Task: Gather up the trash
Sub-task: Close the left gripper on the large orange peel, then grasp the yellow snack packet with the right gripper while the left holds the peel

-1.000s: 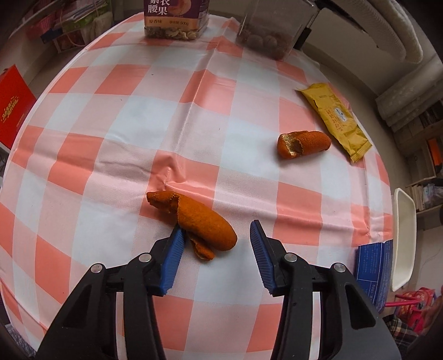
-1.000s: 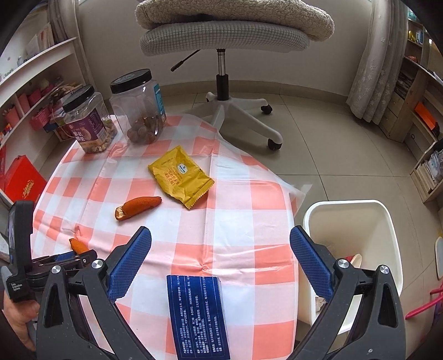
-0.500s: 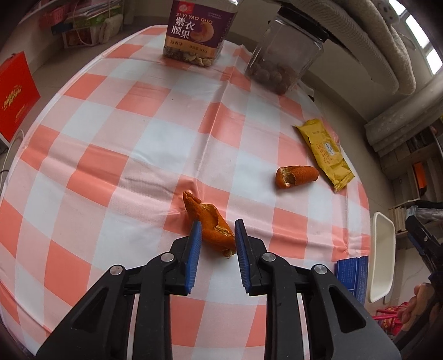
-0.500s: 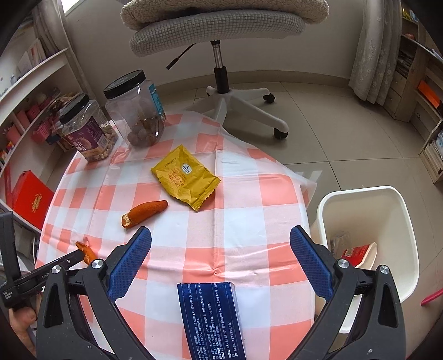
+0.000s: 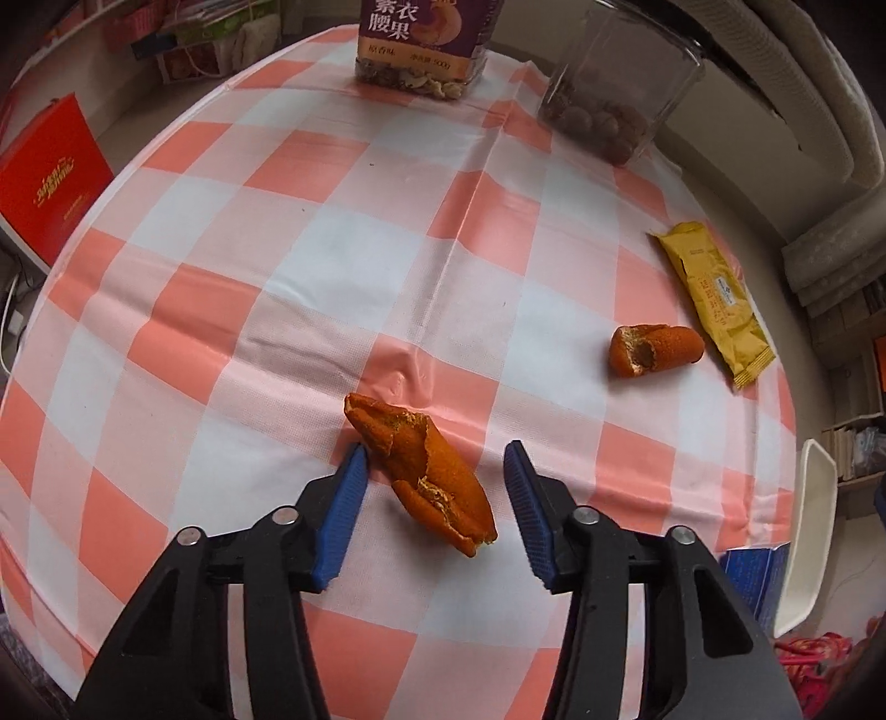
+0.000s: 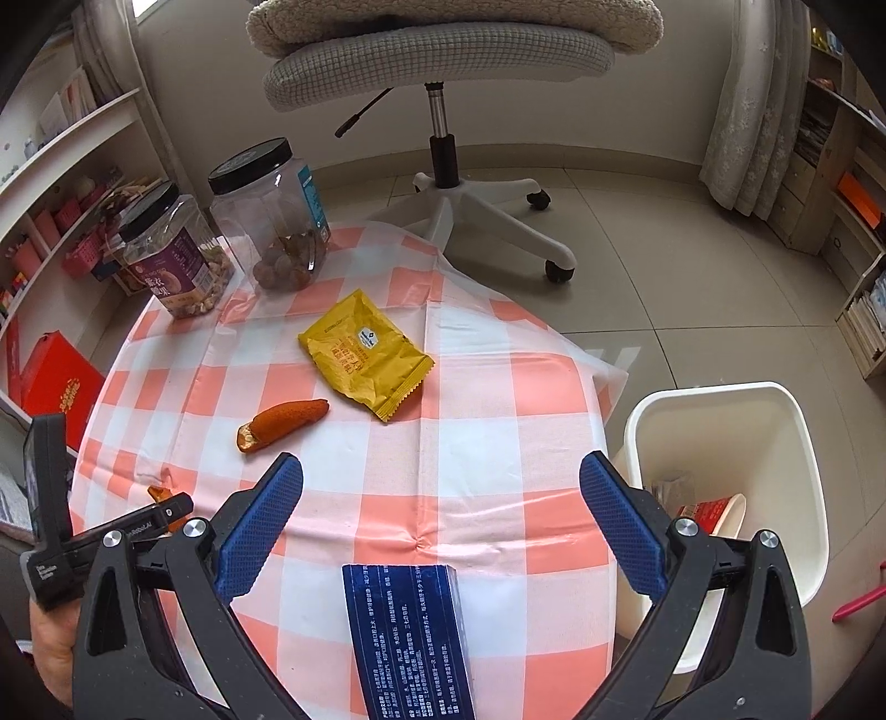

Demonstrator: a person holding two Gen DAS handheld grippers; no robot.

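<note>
The left gripper (image 5: 434, 487) was squeezing the orange peel (image 5: 421, 471) a moment ago; now its fingers are opening wide, so the peel is lying loose on the bench (image 5: 277, 277), still uncollected. The right gripper (image 6: 440, 509) is hanging open too. One jar (image 5: 423, 44) is reading "500g".

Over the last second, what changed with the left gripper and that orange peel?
The left gripper closed on the near orange peel, then reopened; the peel lies loose between its jaws, touching the left one. The right gripper stayed open; second peel, yellow wrapper unmoved.
</note>
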